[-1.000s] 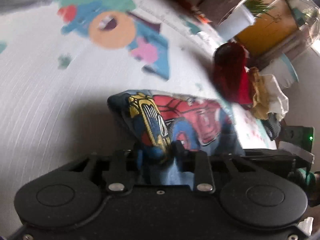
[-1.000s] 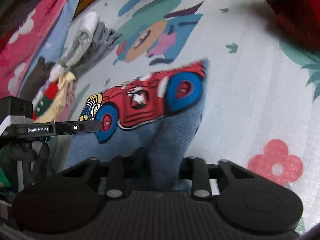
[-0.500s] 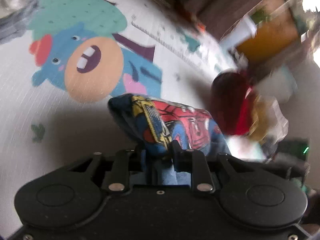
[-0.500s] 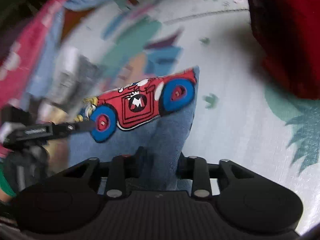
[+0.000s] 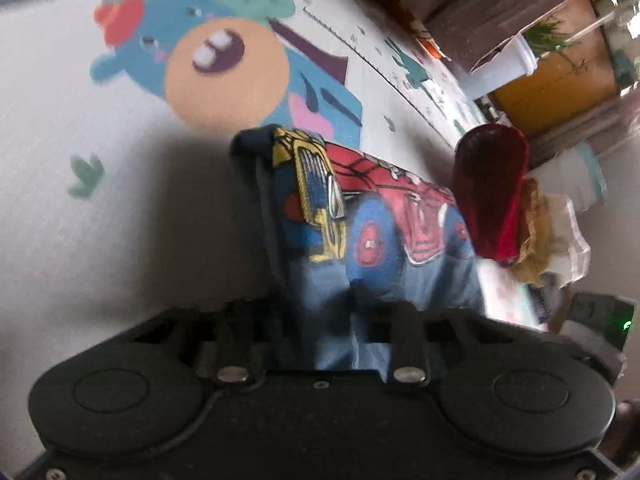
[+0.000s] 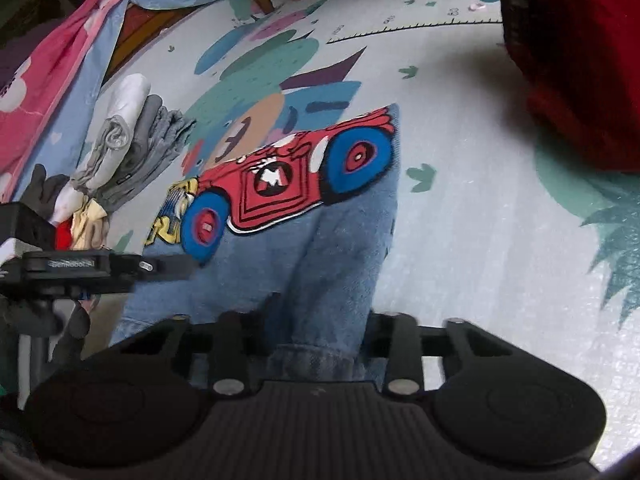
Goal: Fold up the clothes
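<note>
Both the left tongs (image 5: pixel 320 312) and the right tongs (image 6: pixel 316 320) are clamped on the blue denim garment with a red car print (image 6: pixel 280 184), which hangs over the patterned play mat (image 6: pixel 460 220).

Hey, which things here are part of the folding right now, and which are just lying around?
In the job:
- blue car-print garment
- left gripper, shut on it
- right gripper, shut on it

Lying about:
- red garment
- grey clothes pile
- pink and blue sheet
- play mat
- white plant pot
</note>
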